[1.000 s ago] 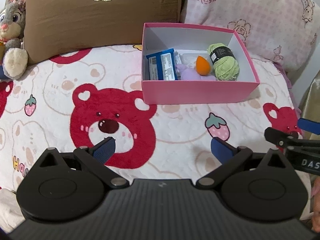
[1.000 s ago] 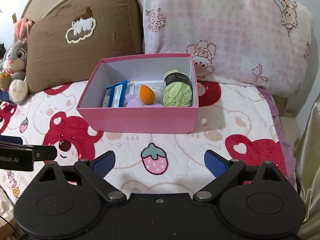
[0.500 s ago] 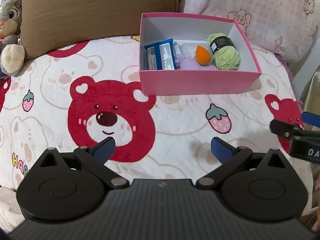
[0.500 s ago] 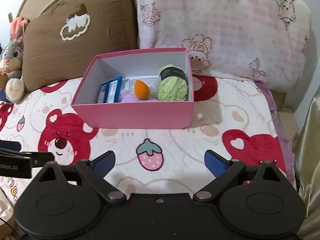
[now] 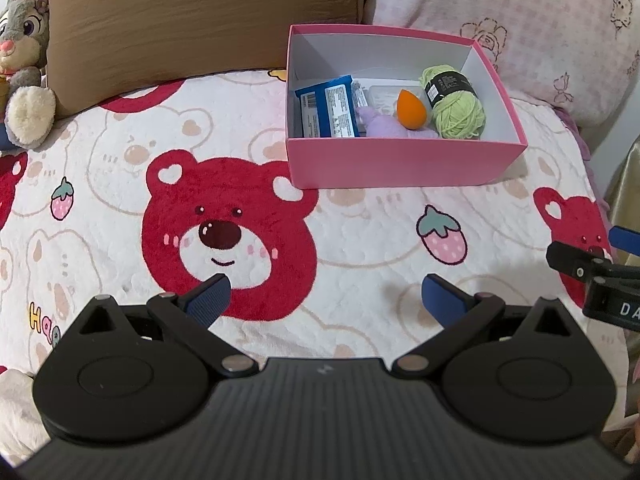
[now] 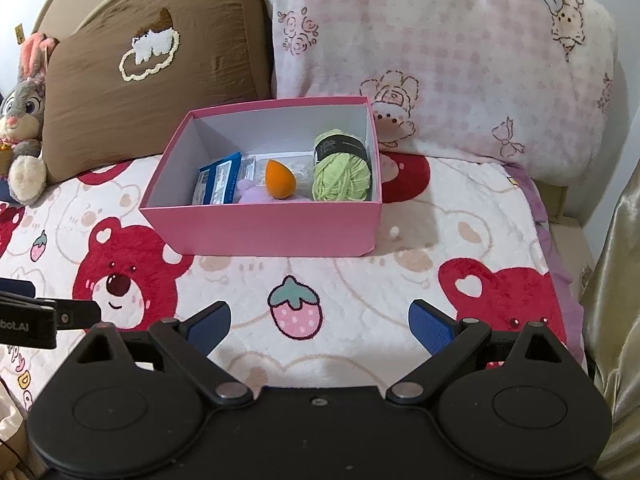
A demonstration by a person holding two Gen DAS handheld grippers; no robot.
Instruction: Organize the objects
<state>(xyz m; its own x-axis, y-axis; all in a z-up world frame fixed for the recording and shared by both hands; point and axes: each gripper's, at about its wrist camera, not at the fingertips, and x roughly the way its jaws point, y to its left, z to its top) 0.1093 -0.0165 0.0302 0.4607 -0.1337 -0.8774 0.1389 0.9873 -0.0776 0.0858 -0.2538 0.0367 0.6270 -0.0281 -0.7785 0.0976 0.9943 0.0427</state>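
At the far left, a grey plush rabbit with pink ears [image 5: 22, 40] is propped against a brown pillow with a white embroidered cloud [image 6: 152, 76]. Both rest at the head of a white fleece blanket printed with red bears and strawberries [image 5: 120, 168]. The left gripper [image 5: 325, 295] is held low over the blanket, above a red bear face, its blue-padded jaws spread wide with nothing between them.

Further right, an open pink cardboard box with a white interior [image 5: 400, 164] is set on the blanket, just in front of the two pillows. Inside it, from left to right, are seen a blue and white foil packet [image 5: 326, 108] leaning against the left wall, a lilac soft item [image 5: 380, 124] partly hidden by the front wall, an orange teardrop makeup sponge [image 6: 280, 179] on top of it, and a ball of light green yarn with a black paper band [image 6: 340, 172] against the right wall. A clear plastic case [image 5: 384, 94] lies behind the sponge.

A pink checked pillow with cartoon prints [image 6: 460, 60] is leaned behind the box on the right. The right gripper [image 6: 319, 326] is held over a strawberry print, its jaws likewise wide apart and empty.
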